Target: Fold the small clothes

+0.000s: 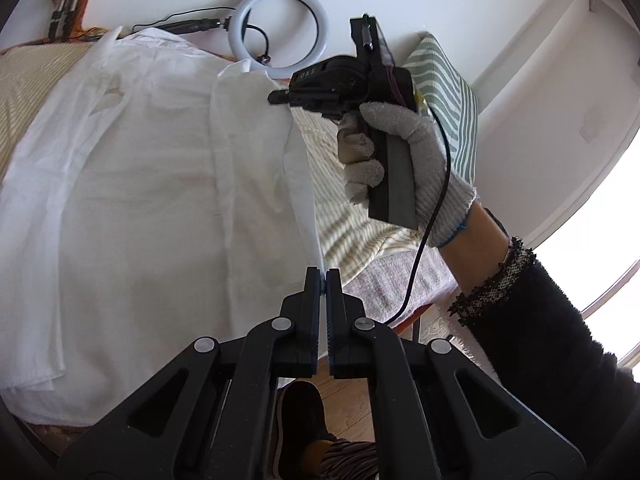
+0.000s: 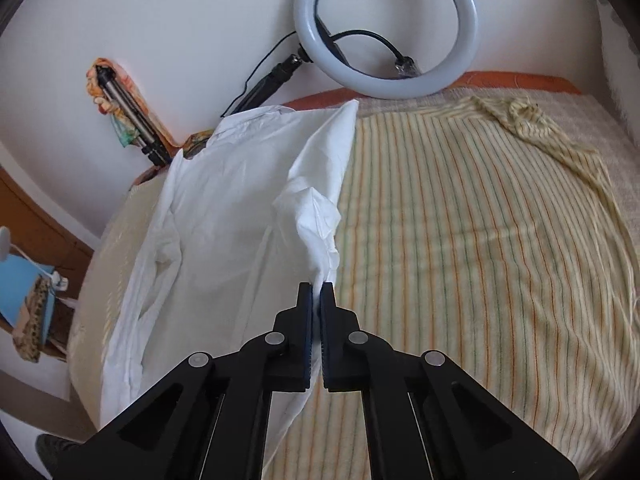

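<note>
A white shirt (image 1: 140, 184) lies spread on the striped bed cover (image 2: 460, 248). My left gripper (image 1: 324, 274) is shut on the shirt's near right edge, the cloth pinched between its pads. In the left wrist view the right gripper (image 1: 276, 98), held by a gloved hand (image 1: 404, 168), touches the same edge farther up. Seen from the right wrist, my right gripper (image 2: 317, 286) is shut on a bunched fold of the white shirt (image 2: 224, 208), which rises lifted off the bed toward the far corner.
A ring light (image 2: 384, 28) on a small stand leans on the wall behind the bed. A striped cream garment (image 2: 532, 120) lies at the far right. A green-striped cushion (image 1: 448, 80) stands by the wall. A folded tripod (image 2: 128, 120) sits at the left corner.
</note>
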The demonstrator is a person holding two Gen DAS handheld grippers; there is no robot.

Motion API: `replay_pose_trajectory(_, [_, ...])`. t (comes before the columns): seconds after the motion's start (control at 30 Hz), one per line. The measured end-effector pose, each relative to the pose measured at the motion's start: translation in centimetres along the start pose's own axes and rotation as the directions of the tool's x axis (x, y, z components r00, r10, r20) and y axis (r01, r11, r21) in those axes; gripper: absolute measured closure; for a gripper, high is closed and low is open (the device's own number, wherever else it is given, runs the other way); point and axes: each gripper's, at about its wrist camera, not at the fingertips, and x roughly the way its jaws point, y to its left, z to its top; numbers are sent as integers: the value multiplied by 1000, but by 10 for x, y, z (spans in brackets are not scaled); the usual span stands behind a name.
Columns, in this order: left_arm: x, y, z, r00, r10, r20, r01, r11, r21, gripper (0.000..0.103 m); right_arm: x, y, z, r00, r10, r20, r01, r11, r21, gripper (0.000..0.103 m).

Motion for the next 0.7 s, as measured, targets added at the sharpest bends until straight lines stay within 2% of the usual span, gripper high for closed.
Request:
replay_pose_trajectory(0.1, [-14, 16, -6, 1000, 10, 5, -10, 1000, -28, 103, 4, 36, 2, 999, -37, 6, 37, 995, -96, 101])
replay_pose_trajectory(0.17, [-23, 26, -11, 1000, 23, 7, -23, 999, -41, 103, 12, 59, 2, 1000, -30, 0, 29, 989, -145, 101])
replay_pose_trajectory(0.37, [-39, 56, -25, 998, 59, -5, -59, 994, -96, 103, 59, 117, -7, 997, -57, -61, 38, 960, -278, 101])
replay_pose_trajectory(0.57, [-41, 70, -31, 997, 79, -13, -80, 990, -119, 103, 93, 130, -16, 991, -80, -103, 45, 949, -311, 101])
replay_pose_trajectory(0.7, [-39, 73, -31, 996, 86, -15, -87, 989, -123, 103, 98, 132, -19, 991, -77, -109, 40, 950, -311, 101])
